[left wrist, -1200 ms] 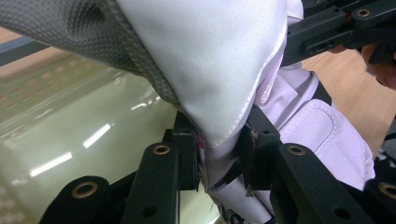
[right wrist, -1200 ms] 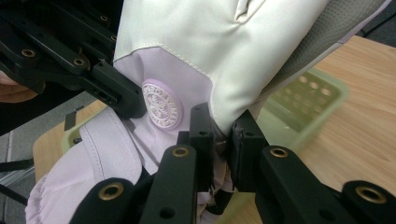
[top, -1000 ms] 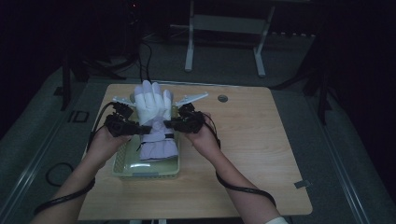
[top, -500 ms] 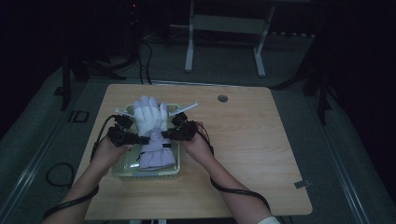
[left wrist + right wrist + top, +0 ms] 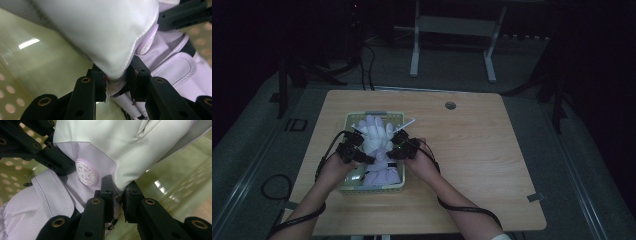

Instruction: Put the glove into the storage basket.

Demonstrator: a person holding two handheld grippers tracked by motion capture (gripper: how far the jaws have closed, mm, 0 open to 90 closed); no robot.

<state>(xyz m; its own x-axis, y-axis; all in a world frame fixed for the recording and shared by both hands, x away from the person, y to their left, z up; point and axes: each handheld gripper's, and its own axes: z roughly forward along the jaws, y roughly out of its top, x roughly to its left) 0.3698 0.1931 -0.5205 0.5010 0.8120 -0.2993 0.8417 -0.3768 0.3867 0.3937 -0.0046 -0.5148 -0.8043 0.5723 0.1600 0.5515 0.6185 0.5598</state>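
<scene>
Two grips: both sets of jaws are pinched shut on the glove's [image 5: 376, 137] fabric, one edge each.
Left gripper [image 5: 116, 83]: low centre of the left gripper view, pads clamped on a fold of white cloth at the glove's edge.
Right gripper [image 5: 118, 200]: low centre of the right gripper view, pinching the opposite edge; its jaws have just been opening a touch, cloth between them all the same.
Glove spot: centre-left of the high view, white fingers pointing to the top of the frame, lilac cuff toward the bottom, hanging over and into the basket [image 5: 398, 186].
Basket: pale green, perforated, sitting on the wooden table [image 5: 492, 165].
Doing it well (my guess): lower both sides evenly so the glove goes in flat, and don't let go until the cuff rests on the basket floor.
Writing: there's a round embossed badge [image 5: 86, 173] on the lilac part, lettering too small to read.
</scene>
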